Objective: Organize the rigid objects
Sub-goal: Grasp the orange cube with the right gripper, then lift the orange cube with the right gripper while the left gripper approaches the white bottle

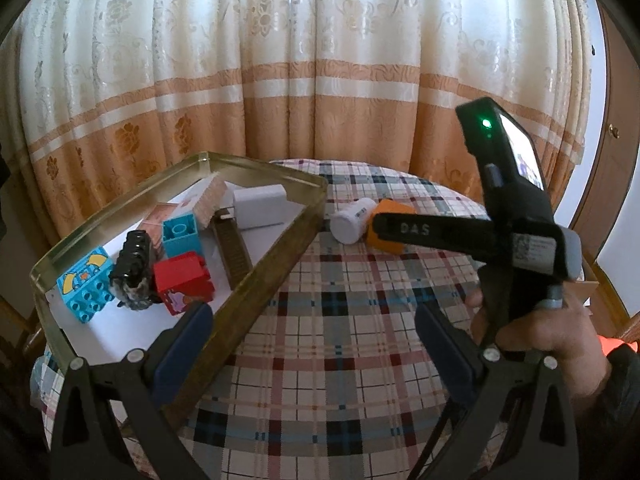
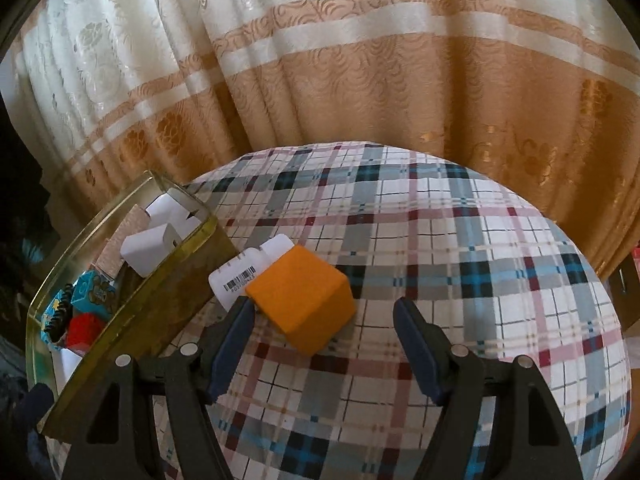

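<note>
An orange block (image 2: 304,300) lies on the plaid tablecloth, with a white bottle (image 2: 248,276) on its side just behind it. My right gripper (image 2: 324,340) is open around the block's near end. Its left pad is close to the block's corner and its right pad stands well apart. In the left wrist view the block (image 1: 394,244) and the bottle (image 1: 352,222) show beyond the right gripper's finger (image 1: 404,230), which a hand (image 1: 560,340) holds. My left gripper (image 1: 314,344) is open and holds nothing, its left finger over the gold tin tray (image 1: 264,256).
The tray (image 2: 168,296) holds blue bricks (image 1: 84,280), a red brick (image 1: 182,276), a black clip (image 1: 132,268), a white charger (image 1: 258,206) and a brown strip (image 1: 232,252). A curtain (image 1: 320,80) hangs close behind the round table (image 2: 480,280). A wooden door (image 1: 612,160) stands at the right.
</note>
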The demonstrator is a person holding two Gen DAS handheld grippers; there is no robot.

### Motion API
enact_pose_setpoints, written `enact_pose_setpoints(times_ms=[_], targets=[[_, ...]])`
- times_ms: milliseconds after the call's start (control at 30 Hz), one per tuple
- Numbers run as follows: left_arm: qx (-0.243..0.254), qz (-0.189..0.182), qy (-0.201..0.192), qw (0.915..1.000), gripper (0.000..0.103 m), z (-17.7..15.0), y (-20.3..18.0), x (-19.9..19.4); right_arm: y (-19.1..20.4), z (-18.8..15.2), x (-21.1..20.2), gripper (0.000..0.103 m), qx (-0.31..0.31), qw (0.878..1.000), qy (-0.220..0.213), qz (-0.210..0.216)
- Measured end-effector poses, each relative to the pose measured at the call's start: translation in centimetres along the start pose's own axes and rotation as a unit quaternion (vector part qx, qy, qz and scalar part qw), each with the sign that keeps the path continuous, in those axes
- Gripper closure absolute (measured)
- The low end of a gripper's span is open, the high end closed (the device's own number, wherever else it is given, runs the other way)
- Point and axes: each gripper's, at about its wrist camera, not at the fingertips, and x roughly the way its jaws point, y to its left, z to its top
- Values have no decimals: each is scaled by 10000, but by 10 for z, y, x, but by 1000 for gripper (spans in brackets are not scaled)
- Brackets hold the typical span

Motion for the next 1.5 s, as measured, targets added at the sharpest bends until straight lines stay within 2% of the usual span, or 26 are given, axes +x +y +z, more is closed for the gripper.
enact_pose_setpoints(times_ms=[233, 300, 333, 567, 867, 967, 1100, 1200, 1300, 1367, 1433, 1500], targets=[[43, 31, 27, 10000, 1, 0, -4, 1, 4, 9, 15, 29, -43, 9995, 172, 258], [-4, 21, 73, 10000, 1, 0, -3, 3, 5, 9, 19, 35, -82, 9990, 258, 350], [-24, 9, 98, 9999, 1, 0, -3, 4, 5, 9, 20, 43, -79, 9989, 278, 372], [24, 10, 135, 9999, 1, 2, -5, 5, -1, 7, 15, 46, 69, 9987, 212, 467], [254, -163, 116, 9995, 1, 21, -14, 20, -33, -5, -21, 47, 655, 9966, -406, -291], [594, -184, 95, 9980, 1, 30, -31, 32, -51, -6, -33, 47, 1019, 9920, -626, -415], [948, -223, 152, 9951, 1, 42, -50, 45, -73, -5, -46, 47, 1406, 9822, -916, -846], [1267, -296, 126, 9914, 0, 50, -65, 57, -87, -6, -51, 47, 1723, 9761, -984, -892], [1481, -344, 273, 9880, 0, 59, -77, 70, -95, -7, -52, 47, 1863, 9730, -977, -953], [1586, -142, 507, 9859, 1, 66, -84, 87, -101, -8, -54, 47, 1998, 9701, -1000, -945], [1595, -16, 763, 9842, 1, 70, -86, 101, -103, -9, -59, 47, 2037, 9672, -1104, -1039], [1513, -88, 974, 9836, 1, 73, -87, 111, -100, -8, -66, 47, 1923, 9658, -1262, -1199]])
